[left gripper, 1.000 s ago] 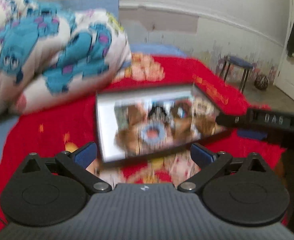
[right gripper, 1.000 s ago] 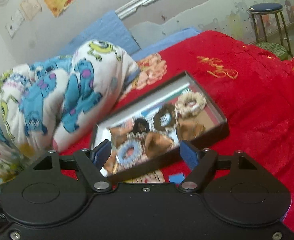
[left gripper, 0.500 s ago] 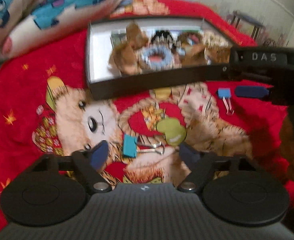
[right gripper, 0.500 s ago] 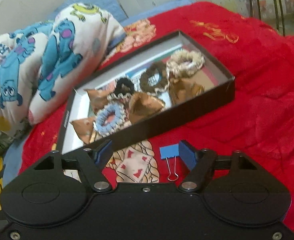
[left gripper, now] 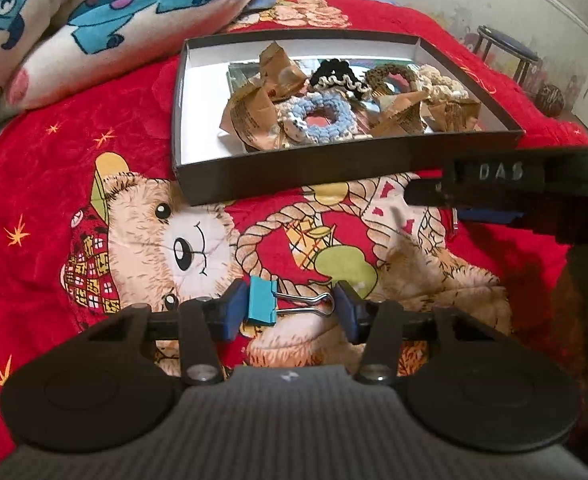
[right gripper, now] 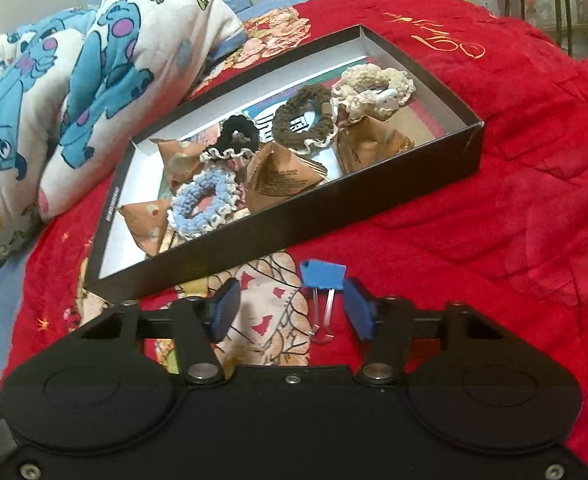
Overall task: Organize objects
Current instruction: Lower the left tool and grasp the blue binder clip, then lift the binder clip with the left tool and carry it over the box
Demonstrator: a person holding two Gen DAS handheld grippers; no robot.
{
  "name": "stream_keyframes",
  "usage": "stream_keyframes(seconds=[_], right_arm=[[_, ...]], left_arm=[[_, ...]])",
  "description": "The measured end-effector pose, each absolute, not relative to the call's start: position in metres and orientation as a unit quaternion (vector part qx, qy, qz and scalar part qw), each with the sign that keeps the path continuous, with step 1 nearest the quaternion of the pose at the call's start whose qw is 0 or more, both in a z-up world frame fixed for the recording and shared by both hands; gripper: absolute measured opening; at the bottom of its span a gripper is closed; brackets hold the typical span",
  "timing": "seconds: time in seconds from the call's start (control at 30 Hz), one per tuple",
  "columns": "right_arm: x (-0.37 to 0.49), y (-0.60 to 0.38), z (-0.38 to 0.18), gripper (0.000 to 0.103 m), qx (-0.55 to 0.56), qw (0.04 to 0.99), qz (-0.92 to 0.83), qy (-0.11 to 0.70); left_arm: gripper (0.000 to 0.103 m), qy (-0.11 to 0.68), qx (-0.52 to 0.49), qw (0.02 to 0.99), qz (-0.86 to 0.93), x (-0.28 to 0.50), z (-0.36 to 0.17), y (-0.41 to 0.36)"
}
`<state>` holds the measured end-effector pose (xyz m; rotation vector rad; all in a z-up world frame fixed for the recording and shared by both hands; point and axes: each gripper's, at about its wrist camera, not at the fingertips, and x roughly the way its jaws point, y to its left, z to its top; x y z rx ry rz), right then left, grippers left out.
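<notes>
Near the black cardboard box (left gripper: 345,176) on the red bedspread (left gripper: 106,120), both claws have just been closing: left gripper (left gripper: 290,312) apparently pinching a teal binder clip (left gripper: 261,300); right gripper (right gripper: 290,312) half-open around a blue binder clip (right gripper: 321,276), ungripped.

Two blue metal binder clips lay on the red blanket: a teal one (left gripper: 261,300) between the left gripper's fingers and a darker blue one (right gripper: 321,275) between the right gripper's. Beyond both grippers stood one shallow black cardboard box (right gripper: 373,196). In it were four crocheted scrunchies: light blue (right gripper: 202,204), black (right gripper: 236,138), brown (right gripper: 303,124) and cream (right gripper: 373,88). Four brown paper packets (right gripper: 282,176) were visible among them.
</notes>
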<state>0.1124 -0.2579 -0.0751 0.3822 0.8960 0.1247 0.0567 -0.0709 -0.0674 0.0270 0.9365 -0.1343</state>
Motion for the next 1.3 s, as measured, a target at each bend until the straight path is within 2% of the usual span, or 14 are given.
stream_keyframes(seconds=[0.2,0.27,0.43,0.73,1.3], right_arm=[[0.115,-0.257,-0.077,0.029,0.169,0.883,0.044,0.436],[0.115,-0.259,-0.077,0.018,0.168,0.882,0.037,0.438],[0.118,-0.266,-0.078,0.006,0.183,0.879,0.025,0.441],[0.11,-0.266,-0.062,0.006,0.189,0.902,0.012,0.387],[0.111,-0.241,-0.039,0.006,0.197,0.913,0.086,0.348]], left_arm=[[0.052,0.446,0.028,0.892,-0.068,0.055,-0.067,-0.076],[0.052,0.444,0.026,0.893,-0.066,0.055,-0.066,-0.076],[0.052,0.429,0.019,0.901,-0.055,0.055,-0.058,-0.073],[0.052,0.437,0.034,0.898,-0.038,0.06,-0.064,-0.073],[0.052,0.436,0.025,0.899,-0.028,0.061,-0.06,-0.068]])
